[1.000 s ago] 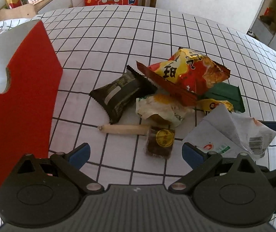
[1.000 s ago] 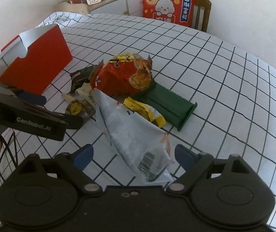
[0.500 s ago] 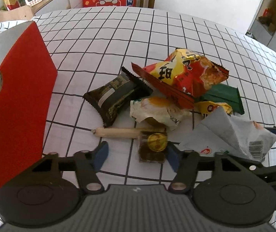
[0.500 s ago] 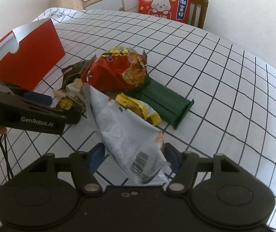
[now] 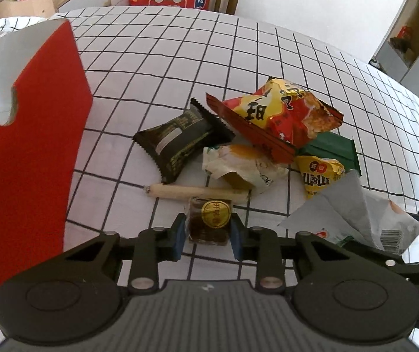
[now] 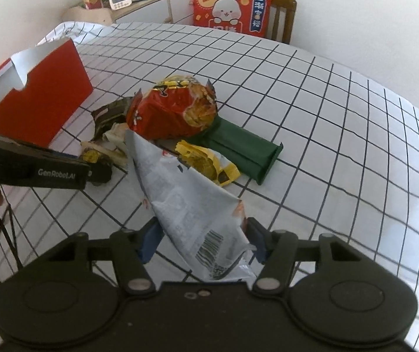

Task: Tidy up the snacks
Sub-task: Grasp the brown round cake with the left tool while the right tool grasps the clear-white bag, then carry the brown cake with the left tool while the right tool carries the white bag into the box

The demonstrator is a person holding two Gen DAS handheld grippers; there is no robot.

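On a grid-patterned counter (image 5: 268, 47), the left gripper (image 5: 208, 231) narrows its jaws on a small dark snack with a gold seal (image 5: 209, 223), pads at both sides. The right gripper (image 6: 202, 239) closes its jaws around the barcode end of a white snack bag (image 6: 192, 205). Both snacks lie at the pile's near edge, beside a red box (image 5: 30, 158).

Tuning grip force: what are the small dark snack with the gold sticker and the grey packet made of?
Small dark snack: clear glossy plastic wrap, contents show through; gold sticker looks foil. Grey packet: thin matte-silver film, probably metallised plastic; sharp creases, printed barcode.
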